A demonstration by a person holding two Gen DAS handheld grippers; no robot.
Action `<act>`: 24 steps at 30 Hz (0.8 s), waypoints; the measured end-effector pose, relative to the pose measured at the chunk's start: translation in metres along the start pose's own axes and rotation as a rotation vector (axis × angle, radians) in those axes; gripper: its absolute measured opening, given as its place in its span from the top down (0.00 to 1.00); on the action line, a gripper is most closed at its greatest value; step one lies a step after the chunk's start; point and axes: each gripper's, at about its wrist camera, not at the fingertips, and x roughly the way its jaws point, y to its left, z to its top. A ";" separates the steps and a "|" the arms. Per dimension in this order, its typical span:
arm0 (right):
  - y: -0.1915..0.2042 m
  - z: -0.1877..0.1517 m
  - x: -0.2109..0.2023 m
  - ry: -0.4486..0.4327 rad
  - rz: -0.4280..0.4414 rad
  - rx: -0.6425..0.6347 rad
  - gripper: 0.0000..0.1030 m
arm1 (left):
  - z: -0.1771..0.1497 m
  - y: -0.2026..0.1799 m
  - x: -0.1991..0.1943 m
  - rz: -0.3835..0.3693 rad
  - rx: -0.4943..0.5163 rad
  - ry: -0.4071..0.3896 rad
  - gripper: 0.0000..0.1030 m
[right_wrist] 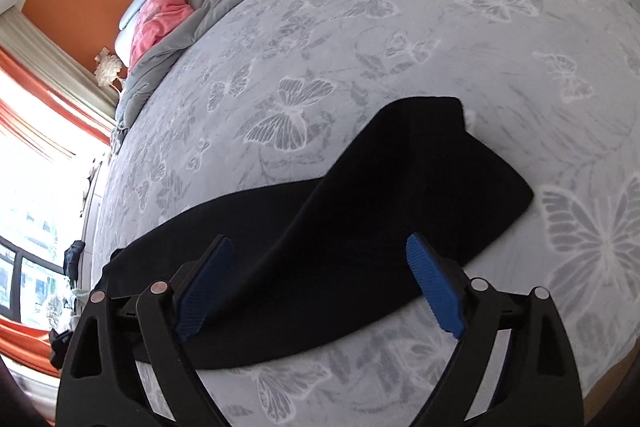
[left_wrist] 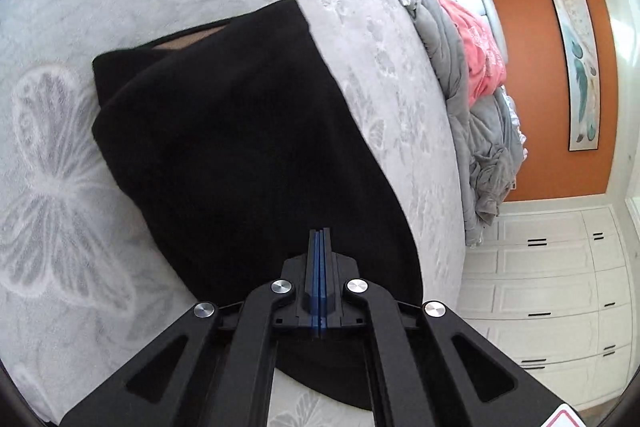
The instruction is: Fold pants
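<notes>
In the left wrist view, the left tool is closed with nothing visibly between its pads, poised over the black pants, which lie on the bed. In the right wrist view, the right tool gapes empty above the pants. Soft, limp and light, they seem partly folded; grip a doubled edge.

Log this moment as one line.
task: fold pants | pants: black, partly folded on bed | left gripper: shut, empty, over pants | right gripper: open, over pants
</notes>
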 end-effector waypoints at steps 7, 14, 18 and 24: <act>0.022 0.052 0.006 -0.101 0.125 0.038 0.97 | 0.044 -0.069 -0.028 0.019 0.161 -0.079 1.00; -0.003 0.025 -0.042 -0.138 0.066 -0.060 0.97 | 0.044 -0.081 -0.083 0.129 0.348 -0.129 1.00; -0.055 -0.002 0.024 0.016 -0.025 0.047 0.96 | 0.013 -0.002 -0.062 0.111 0.215 0.006 0.59; -0.040 -0.005 0.018 -0.030 -0.008 0.022 0.93 | -0.005 0.024 -0.031 0.063 0.087 0.079 0.22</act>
